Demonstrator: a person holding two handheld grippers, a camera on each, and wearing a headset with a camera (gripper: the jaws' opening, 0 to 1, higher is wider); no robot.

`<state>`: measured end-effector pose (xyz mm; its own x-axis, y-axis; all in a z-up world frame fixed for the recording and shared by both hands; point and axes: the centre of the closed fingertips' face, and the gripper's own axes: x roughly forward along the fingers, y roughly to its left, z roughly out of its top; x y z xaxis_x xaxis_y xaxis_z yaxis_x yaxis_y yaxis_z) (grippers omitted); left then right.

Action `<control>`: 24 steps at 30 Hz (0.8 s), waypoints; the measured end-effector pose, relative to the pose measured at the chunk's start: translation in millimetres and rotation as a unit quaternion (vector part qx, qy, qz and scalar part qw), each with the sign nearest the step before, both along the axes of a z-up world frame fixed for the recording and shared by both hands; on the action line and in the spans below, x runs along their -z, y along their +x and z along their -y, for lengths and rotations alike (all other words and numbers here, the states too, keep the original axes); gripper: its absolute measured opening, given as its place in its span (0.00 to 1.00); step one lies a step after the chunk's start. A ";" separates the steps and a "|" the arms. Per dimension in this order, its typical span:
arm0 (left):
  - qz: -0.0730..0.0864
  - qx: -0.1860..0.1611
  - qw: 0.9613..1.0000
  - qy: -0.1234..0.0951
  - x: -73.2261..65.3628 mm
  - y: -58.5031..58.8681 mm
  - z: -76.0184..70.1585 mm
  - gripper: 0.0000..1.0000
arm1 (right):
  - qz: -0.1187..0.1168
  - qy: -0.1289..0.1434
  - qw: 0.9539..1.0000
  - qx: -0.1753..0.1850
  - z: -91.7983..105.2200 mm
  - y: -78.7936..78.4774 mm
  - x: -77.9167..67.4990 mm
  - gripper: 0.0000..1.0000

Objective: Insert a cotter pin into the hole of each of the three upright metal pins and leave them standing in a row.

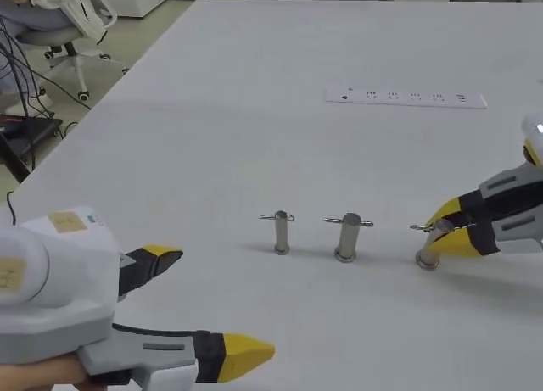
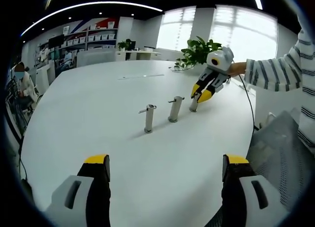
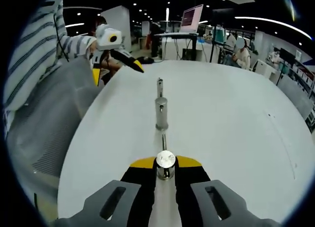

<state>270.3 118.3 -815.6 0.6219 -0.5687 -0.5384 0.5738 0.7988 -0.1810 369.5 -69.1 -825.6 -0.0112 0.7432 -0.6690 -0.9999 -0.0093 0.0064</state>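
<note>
Three upright metal pins stand in a row on the white table (image 1: 254, 136). The left pin (image 1: 282, 233) and the middle pin (image 1: 346, 237) each carry a cotter pin through the top. My right gripper (image 1: 443, 230) is shut on the right pin (image 1: 427, 257), whose cotter pin (image 1: 419, 228) pokes out to the left. In the right gripper view the jaws clamp that pin (image 3: 166, 164), with the other two lined up beyond it. My left gripper (image 1: 212, 304) hangs open and holding nothing at the near left, well short of the row (image 2: 147, 118).
A white power strip (image 1: 407, 97) lies flat on the far right of the table. An office chair (image 1: 72, 39) and cables stand off the table's left edge. A potted plant (image 2: 199, 49) sits beyond the far end.
</note>
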 end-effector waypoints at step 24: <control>0.007 0.014 1.000 -0.025 -13.2 -2.2 4.8 0.97 | -0.100 0.144 0.969 0.175 8.7 -27.6 -51.5 0.74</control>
<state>268.1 113.5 -802.4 0.6126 -0.6123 -0.4999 0.5988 0.7723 -0.2121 341.9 -77.9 -774.2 0.1662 0.8805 -0.4439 -0.9214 0.2990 0.2483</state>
